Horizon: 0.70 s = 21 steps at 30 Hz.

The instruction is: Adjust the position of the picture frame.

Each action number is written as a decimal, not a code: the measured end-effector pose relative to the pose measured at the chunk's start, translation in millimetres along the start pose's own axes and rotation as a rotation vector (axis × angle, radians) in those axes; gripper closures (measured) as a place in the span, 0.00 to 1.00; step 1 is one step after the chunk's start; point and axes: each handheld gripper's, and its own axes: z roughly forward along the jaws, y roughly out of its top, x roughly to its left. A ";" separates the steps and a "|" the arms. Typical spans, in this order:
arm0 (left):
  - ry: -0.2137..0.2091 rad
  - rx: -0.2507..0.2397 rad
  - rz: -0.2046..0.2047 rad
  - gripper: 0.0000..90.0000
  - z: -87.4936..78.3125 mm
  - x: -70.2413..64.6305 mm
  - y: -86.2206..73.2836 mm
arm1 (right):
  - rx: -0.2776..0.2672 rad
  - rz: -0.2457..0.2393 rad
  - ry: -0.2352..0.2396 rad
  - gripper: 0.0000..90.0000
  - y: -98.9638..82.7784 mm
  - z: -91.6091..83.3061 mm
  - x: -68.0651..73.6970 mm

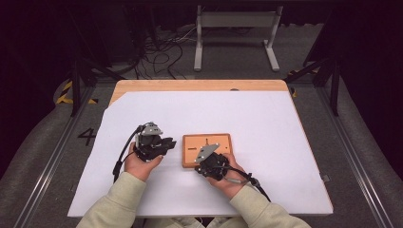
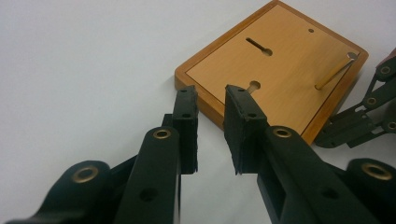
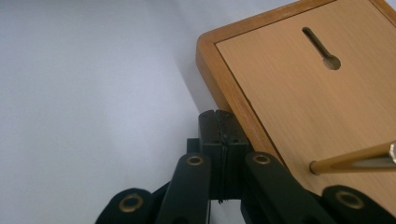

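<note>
A wooden board [image 1: 207, 142] lies flat on the white surface [image 1: 266, 118]; at its nine o'clock the left hand-held gripper [image 2: 211, 112] waits slightly parted, while the right hand-held gripper [image 3: 219, 122] rests closed and empty at its near edge, seemingly poised to begin.

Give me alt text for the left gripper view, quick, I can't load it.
The left gripper has its two black jaws a little apart, empty, pointing at the near edge of a flat wooden board on a white sheet. The board has keyhole slots and a thin wooden peg standing up; part of the right gripper shows beside it.
</note>
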 end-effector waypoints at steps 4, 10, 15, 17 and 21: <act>-0.006 -0.002 0.007 0.82 0.0 -0.2 0.0 | -0.007 -0.002 -0.007 1.00 -0.1 0.3 -0.6; -0.043 -0.051 0.062 0.71 -6.0 -3.5 -7.3 | -0.147 -0.007 0.050 0.96 -5.8 -33.9 -6.1; -0.058 -0.096 0.080 0.66 -14.9 -3.4 -12.4 | -0.263 0.017 0.002 0.91 -14.1 -74.0 -21.5; -0.057 -0.122 0.083 0.62 -18.3 -5.0 -12.8 | -0.302 0.053 -0.018 0.87 -21.7 -89.0 -31.9; -0.073 -0.178 0.083 0.58 -27.7 -7.2 -13.5 | -0.372 0.101 -0.053 0.80 -39.8 -114.4 -47.4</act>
